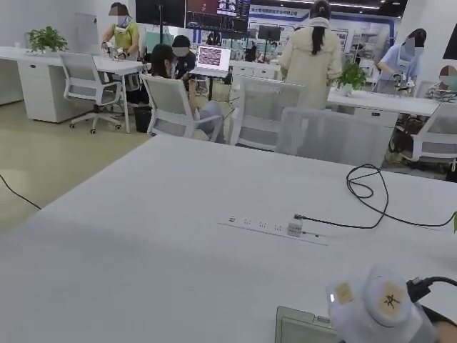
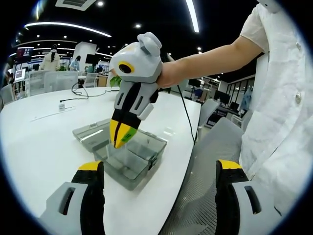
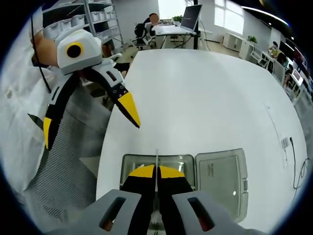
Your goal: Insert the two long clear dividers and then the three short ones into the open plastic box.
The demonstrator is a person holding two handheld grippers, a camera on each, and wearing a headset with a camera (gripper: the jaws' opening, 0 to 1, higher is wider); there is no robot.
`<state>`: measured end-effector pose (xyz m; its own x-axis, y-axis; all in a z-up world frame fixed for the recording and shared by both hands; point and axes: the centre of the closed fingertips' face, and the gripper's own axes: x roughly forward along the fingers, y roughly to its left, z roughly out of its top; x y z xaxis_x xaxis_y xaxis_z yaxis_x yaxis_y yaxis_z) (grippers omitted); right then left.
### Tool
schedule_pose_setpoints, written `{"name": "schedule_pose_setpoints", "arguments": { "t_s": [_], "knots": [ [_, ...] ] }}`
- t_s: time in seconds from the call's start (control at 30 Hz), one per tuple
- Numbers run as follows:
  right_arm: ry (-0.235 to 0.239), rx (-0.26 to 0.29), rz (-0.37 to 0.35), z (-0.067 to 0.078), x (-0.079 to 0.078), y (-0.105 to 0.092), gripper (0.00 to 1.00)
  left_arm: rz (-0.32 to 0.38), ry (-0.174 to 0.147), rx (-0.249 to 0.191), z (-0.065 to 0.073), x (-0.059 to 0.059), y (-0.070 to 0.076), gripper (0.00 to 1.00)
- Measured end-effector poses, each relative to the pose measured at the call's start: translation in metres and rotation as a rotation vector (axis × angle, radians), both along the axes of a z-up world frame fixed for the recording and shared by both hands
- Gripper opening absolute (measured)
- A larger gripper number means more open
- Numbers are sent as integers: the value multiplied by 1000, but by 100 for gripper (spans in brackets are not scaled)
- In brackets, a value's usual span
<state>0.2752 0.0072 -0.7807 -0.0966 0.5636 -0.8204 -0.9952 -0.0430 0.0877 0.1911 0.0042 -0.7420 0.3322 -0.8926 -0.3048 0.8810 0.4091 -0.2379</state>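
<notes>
R gripper (image 3: 156,172): fingers pressed together, pinching a thin clear divider (image 3: 156,157), seen edge-on and upright, right over the open plastic box (image 3: 176,159). L gripper (image 2: 159,169): fingers spread wide, held off the surface (image 3: 195,88) edge on the person's side of the box. Box sat near that edge. Its lid (image 3: 220,178) lay flat and open, touching the box on the far side from the person. Box inside was partly hidden by the R fingers and its walls were clear, so contents couldn't be made out. Long or short divider: couldn't tell. In head view the lid was cut off at the frame bottom, w/ a power strip (image 1: 271,229) and cable (image 1: 364,193) well beyond the box.
</notes>
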Motion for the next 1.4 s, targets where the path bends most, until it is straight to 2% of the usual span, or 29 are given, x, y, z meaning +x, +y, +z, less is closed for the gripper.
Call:
{"name": "schedule_pose_setpoints", "arguments": {
  "t_s": [0.47,0.9,1.23,1.4],
  "knots": [
    [4,-48,14,-22,-3,1,3,-4,6,3,-1,-1,-1,97],
    [-15,-93,33,-34,-4,0,3,-10,9,12,-6,-1,-2,97],
    [-17,-94,21,-36,-3,0,3,-12,4,29,-7,0,-2,97],
    [-7,-70,-25,-31,-1,-1,8,-3,4,28,-6,1,0,97]
  ]
}}
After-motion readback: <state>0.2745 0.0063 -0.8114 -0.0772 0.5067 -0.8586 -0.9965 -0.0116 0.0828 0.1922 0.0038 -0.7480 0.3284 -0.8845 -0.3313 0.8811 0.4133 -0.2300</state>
